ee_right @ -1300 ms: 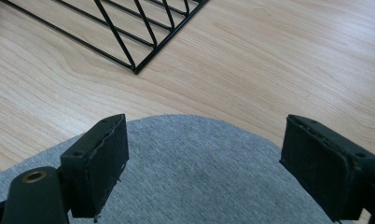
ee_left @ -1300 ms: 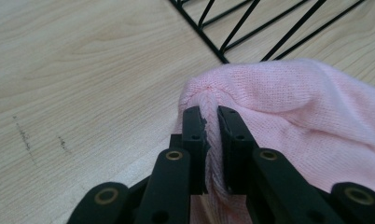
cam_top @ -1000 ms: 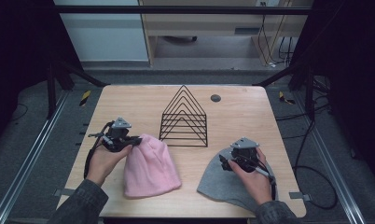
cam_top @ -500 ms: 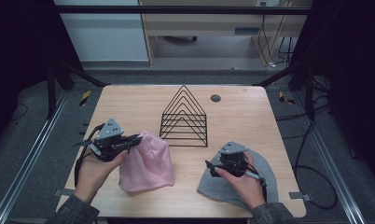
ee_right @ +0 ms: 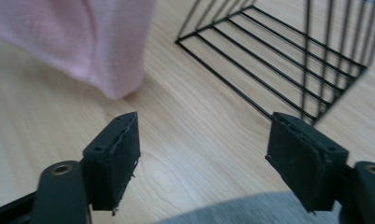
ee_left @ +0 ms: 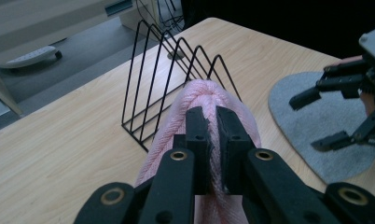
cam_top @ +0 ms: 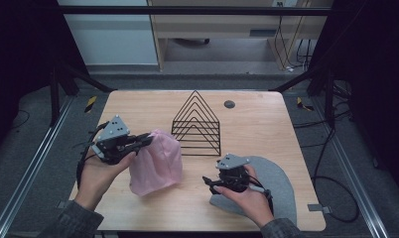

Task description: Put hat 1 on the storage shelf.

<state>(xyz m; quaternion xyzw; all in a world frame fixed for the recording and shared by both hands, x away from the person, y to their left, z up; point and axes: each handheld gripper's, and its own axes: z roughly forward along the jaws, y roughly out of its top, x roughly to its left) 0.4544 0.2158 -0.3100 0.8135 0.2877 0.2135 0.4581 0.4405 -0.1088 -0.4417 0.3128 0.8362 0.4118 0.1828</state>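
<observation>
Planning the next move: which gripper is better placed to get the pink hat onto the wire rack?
Left. The left gripper is already shut on the pink hat, lifted beside the wire rack. The right gripper stands open, holding nothing, over the grey hat.

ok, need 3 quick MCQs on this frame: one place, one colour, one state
1. Where does the wire rack stand?
A. between the two hats, toward the table's far side
B. on the grey hat
C. off the table

2. What colour is the hat in the left tool?
A. grey
B. pink
C. black

3. How is the right tool?
A. shut on the grey hat
B. shut on the rack
C. open, nothing between its jaws

Key: 1 A, the high view shows it mid-table behind both hats. 2 B, pink knit is pinched in the left tool. 3 C, its jaws, just closing a little, stand apart over bare wood; the grey hat lies flat.
</observation>
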